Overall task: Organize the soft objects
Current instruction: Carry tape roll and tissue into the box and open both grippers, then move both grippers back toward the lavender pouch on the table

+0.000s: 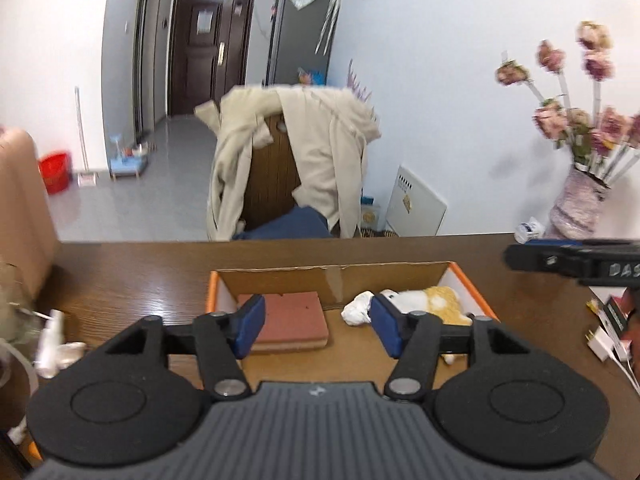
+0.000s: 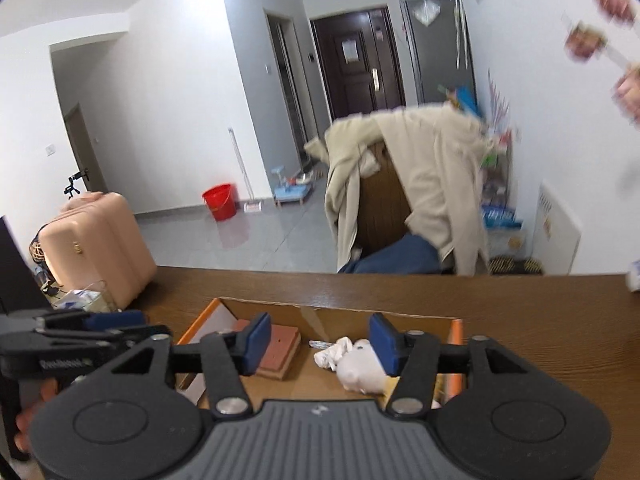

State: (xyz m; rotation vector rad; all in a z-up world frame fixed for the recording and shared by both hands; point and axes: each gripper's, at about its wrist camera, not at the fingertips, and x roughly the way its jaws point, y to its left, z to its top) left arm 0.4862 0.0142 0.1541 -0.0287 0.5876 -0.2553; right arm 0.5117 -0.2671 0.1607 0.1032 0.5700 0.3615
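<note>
Left wrist: plush toy (image 1: 432,302) in box (image 1: 332,276).

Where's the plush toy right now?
In both views the plush toy lies inside the cardboard box, right half, touching the crumpled white cloth; the pink sponge lies left.

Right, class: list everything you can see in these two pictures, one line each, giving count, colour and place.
Cardboard box: one, brown with orange rim, on the table.
Sponge block: one, reddish pink, left side of the box.
Plush toy: one, white and yellow, right side of the box.
Crumpled cloth: one, white, in the box beside the plush toy.
Table: one, dark brown wood.
Coat: one, beige, draped over the chair behind the table.
Bucket: one, red, on the floor.
Suitcase: one, peach, left of the table.
Flower vase: one, pink, far right of the table.
Left gripper: blue pads, open above the box.
Right gripper: blue pads, open above the box.
</note>
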